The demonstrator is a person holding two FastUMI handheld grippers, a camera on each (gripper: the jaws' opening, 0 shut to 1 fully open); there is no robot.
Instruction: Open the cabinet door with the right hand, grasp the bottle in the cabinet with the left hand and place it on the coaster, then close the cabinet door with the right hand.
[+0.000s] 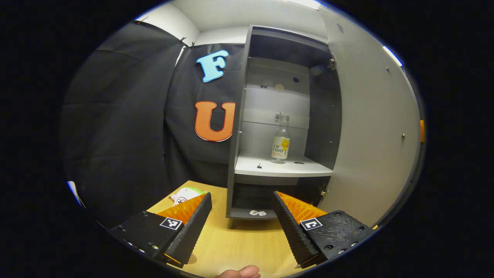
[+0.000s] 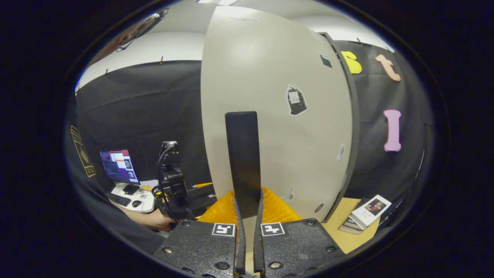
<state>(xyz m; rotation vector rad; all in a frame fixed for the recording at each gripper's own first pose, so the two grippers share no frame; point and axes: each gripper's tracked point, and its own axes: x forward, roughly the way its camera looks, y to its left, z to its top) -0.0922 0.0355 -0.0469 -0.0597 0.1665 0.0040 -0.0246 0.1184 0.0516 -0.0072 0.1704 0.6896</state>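
The bottle (image 1: 281, 139) is seen upright on the cabinet's (image 1: 239, 116) white shelf (image 1: 270, 168), toward the back, with nothing touching it. The door (image 2: 270, 96) is swung open and is held there by the right gripper (image 2: 247, 204), whose fingers are clamped on the dark handle (image 2: 242, 154), so that the opening is kept clear. The left gripper (image 1: 242, 216) is held spread wide over the table (image 1: 247, 243), aimed at the shelf, apparently readied for the reach. A hand (image 2: 158, 221) is seen farther off.
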